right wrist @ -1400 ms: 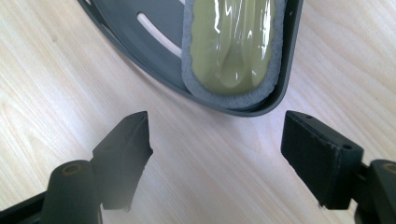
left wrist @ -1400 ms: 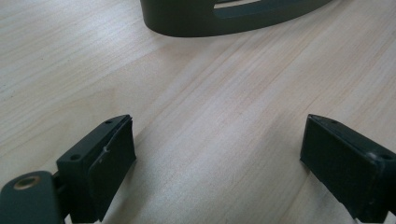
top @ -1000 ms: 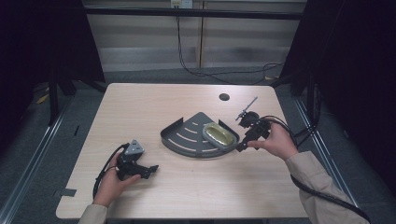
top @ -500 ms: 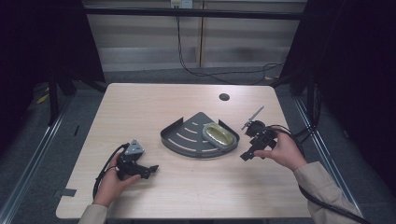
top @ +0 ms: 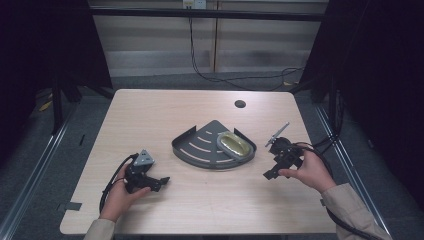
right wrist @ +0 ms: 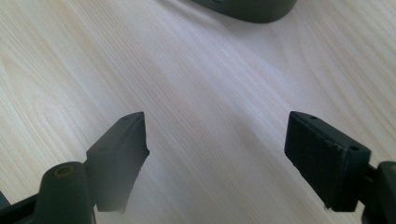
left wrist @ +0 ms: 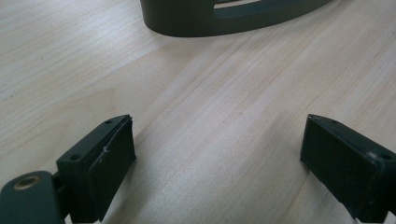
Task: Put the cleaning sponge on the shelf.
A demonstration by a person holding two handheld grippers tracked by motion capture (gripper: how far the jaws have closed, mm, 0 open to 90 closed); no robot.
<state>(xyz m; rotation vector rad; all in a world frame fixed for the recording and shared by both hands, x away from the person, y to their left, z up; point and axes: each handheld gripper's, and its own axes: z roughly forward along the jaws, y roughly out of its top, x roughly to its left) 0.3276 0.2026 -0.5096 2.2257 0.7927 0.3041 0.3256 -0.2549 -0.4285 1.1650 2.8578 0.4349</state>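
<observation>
A dark grey fan-shaped rack (top: 200, 146) with slots lies at the middle of the wooden table (top: 165, 112). A pale yellow oval piece (top: 234, 144) rests in its right side. My left gripper (top: 159, 181) rests low on the table at the front left, jaws wide open over bare wood (left wrist: 217, 140), with the rack's curved wall (left wrist: 224, 21) ahead. My right gripper (top: 270, 173) sits right of the rack, apart from it, jaws wide open over bare wood (right wrist: 215, 126), nothing between them. The rack's edge (right wrist: 252, 9) shows at the top of the right gripper view.
A small round hole (top: 240, 104) is in the tabletop at the back right. Cables trail from both grippers, the right one (top: 330, 145) looping off the table's right edge. Dark floor and metal rails surround the table.
My right gripper has drawn back from the rack's right side, moving right and toward the front. The yellow piece stays in the rack. The left gripper has not moved.
</observation>
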